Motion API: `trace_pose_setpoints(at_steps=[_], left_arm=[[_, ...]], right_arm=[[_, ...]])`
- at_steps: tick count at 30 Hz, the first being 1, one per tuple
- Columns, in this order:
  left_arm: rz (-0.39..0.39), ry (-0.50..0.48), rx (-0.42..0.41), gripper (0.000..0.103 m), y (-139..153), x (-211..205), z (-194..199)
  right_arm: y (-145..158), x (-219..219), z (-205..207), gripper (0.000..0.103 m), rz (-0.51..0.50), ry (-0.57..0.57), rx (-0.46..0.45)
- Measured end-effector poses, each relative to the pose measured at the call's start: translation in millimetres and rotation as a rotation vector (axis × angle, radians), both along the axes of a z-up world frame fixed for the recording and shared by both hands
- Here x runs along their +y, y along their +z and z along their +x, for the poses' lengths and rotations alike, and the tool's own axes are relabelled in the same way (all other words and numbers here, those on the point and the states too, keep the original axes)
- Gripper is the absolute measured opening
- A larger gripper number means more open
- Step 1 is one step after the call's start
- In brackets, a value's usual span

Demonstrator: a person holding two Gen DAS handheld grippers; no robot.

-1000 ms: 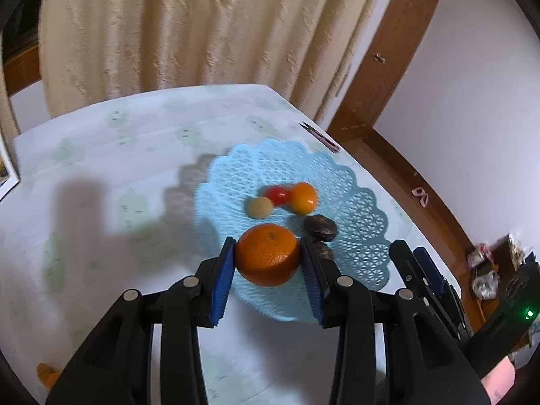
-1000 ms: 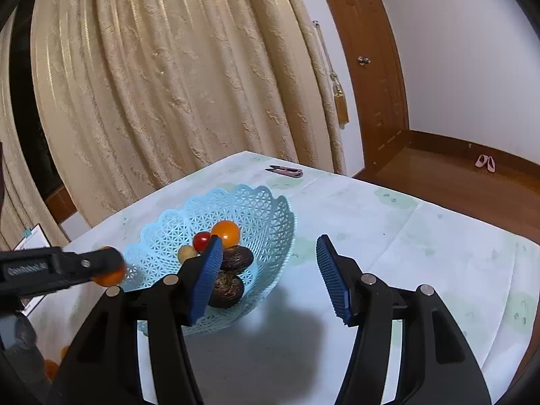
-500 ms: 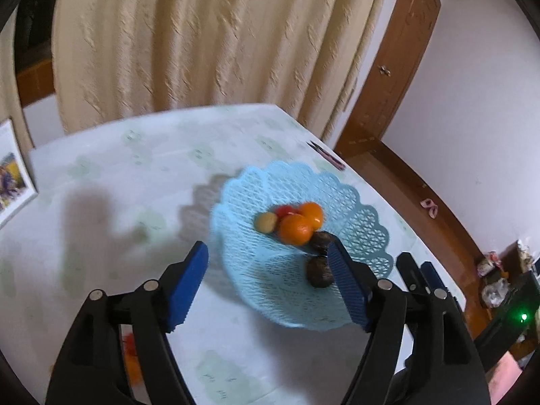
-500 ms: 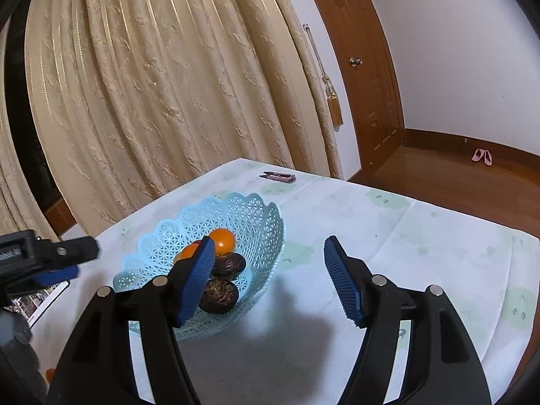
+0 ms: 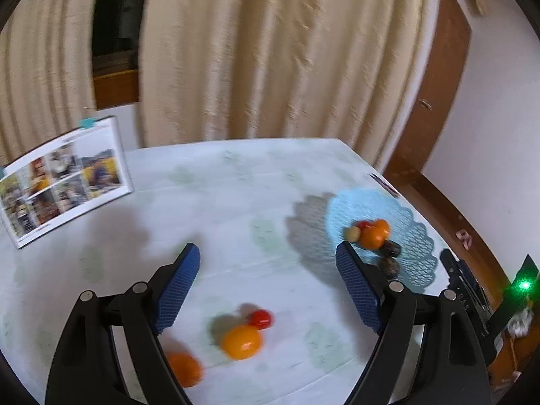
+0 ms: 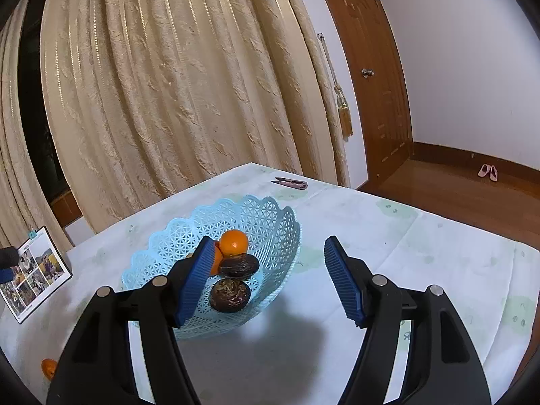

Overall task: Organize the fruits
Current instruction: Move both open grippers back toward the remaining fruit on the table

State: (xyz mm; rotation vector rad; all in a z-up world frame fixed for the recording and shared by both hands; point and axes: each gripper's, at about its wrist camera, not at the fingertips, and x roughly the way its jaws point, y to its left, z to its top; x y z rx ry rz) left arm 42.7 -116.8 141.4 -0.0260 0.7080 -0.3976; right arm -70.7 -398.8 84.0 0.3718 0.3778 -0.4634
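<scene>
Left wrist view: left gripper [image 5: 268,270] jaws spread wide, nothing between them, hovering over the pale green-patterned tablecloth [image 5: 236,209]. Below it on the cloth: a round orange fruit [image 5: 241,342], a small red tomato [image 5: 260,318] touching it, another orange fruit [image 5: 185,369] near the left finger. Image blurred. Light blue lattice plastic basket [image 5: 415,236] sits well to the right, holding fruit. Photo calendar [image 5: 64,175] stands far left. Right wrist view: right gripper [image 6: 270,276] also wide apart, empty, just in front of the basket [image 6: 270,216], which holds an orange [image 6: 234,243] and two dark brown wrinkled fruits [image 6: 230,294]. Pink clippers [image 6: 292,183] lie beyond.
</scene>
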Motion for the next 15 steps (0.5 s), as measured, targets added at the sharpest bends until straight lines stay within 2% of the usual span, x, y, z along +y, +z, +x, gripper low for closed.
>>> trace_pose_setpoints(at_steps=[8,15], left_arm=[[0.021,0.145,-0.029,0.082,4,70,-12],[0.05,0.227,0.016,0.082,-22,108,-16]], right_arm=[[1,10,2,0.069,-0.015,0.025,0.012],[6,37,1,0.07,-0.009,0.101,0.016]])
